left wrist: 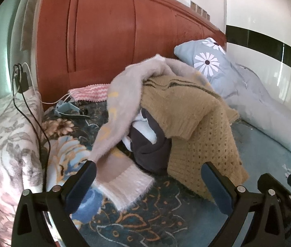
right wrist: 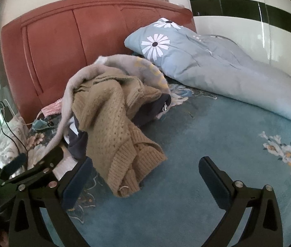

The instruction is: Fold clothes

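Note:
A pile of clothes lies on the bed. On top is a tan knitted sweater point(left wrist: 195, 123) point(right wrist: 116, 135), draped over a dark grey garment point(left wrist: 149, 150) point(right wrist: 145, 113). A fluffy pale pink-grey sweater point(left wrist: 120, 107) point(right wrist: 71, 94) hangs down the pile's left side, its cuff on the blanket. My left gripper point(left wrist: 148, 173) is open and empty just in front of the pile. My right gripper point(right wrist: 145, 168) is open and empty, its left finger beside the tan sweater's hem.
The bed has a teal floral blanket point(right wrist: 186, 195) and a red-brown headboard point(left wrist: 104, 30). A light blue duvet with daisies point(right wrist: 207, 68) lies along the right. A floral pillow point(left wrist: 5, 144), charger cables point(left wrist: 34, 119) and a pink striped cloth point(left wrist: 89, 92) are at left.

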`<state>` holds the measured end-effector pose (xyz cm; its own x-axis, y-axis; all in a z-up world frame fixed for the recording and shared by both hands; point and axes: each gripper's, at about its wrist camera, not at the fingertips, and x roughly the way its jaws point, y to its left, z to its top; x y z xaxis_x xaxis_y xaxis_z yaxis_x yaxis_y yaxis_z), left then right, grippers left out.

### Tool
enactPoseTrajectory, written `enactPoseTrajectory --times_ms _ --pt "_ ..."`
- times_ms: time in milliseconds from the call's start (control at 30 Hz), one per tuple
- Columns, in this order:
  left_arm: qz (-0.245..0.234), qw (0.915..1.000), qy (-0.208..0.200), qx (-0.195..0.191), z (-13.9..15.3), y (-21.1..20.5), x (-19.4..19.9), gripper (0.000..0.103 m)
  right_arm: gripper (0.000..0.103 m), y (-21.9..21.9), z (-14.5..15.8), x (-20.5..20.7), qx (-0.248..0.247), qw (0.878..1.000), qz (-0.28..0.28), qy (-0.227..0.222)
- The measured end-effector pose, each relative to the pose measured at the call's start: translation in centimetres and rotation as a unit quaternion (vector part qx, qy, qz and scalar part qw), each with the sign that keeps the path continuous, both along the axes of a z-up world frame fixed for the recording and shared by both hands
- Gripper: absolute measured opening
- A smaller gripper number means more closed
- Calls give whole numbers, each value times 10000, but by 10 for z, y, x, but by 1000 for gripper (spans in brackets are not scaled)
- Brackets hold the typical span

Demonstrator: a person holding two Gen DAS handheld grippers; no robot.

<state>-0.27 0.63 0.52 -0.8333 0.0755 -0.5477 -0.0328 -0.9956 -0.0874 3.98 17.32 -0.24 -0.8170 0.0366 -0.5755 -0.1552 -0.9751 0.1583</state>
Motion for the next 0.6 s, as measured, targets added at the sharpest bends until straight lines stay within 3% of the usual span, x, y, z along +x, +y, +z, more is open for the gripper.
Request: enactPoseTrajectory --times_ms 167,300,400,600 --pt "10 9999 74 86 5 -5 -12 103 103 -2 -1 2 -42 9999 28 95" --pt "-79 9985 -55 534 2 -19 -17 103 103 -7 1 1 121 9999 -83 51" --pt "-105 9980 -96 623 2 -26 -17 103 103 -14 3 1 255 9996 -112 57" --pt "-246 9930 -146 1144 2 -44 -14 103 103 -28 6 7 195 9995 -111 -204"
